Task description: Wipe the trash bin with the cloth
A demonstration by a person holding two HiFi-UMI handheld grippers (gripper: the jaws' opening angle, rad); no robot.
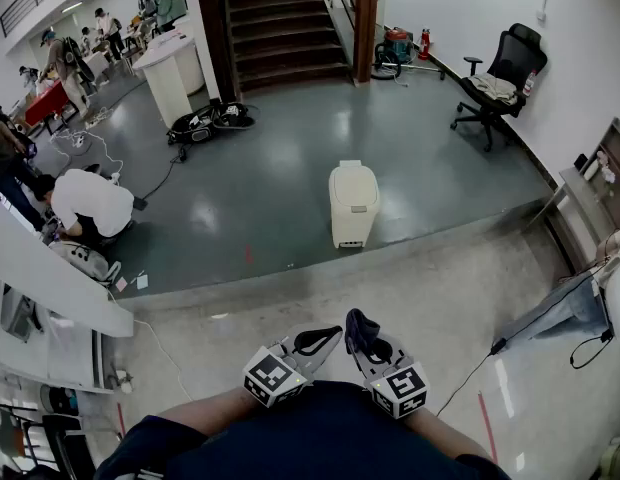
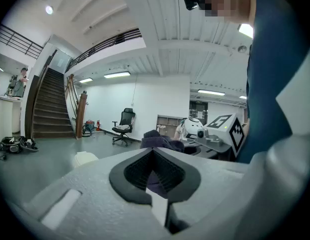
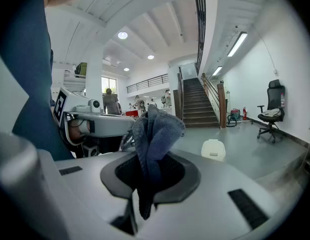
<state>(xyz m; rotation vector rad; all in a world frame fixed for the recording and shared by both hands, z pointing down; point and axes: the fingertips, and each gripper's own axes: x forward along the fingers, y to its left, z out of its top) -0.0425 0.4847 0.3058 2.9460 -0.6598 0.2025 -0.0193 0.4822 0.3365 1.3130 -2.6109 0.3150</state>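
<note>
A cream trash bin (image 1: 353,204) with a closed lid stands on the grey floor some way ahead of me; it shows small in the left gripper view (image 2: 85,158) and the right gripper view (image 3: 213,149). My right gripper (image 1: 362,332) is held close to my body, shut on a dark blue-grey cloth (image 3: 151,149) that bunches up out of its jaws. The cloth (image 2: 160,140) also shows beyond my left gripper (image 1: 326,340), whose jaws are shut with nothing between them. Both grippers are well short of the bin.
A black office chair (image 1: 497,80) stands at the back right by the wall. A staircase (image 1: 282,23) rises behind the bin. A person crouches at the left (image 1: 88,204), others stand farther back. A raised floor edge (image 1: 320,273) runs across between me and the bin.
</note>
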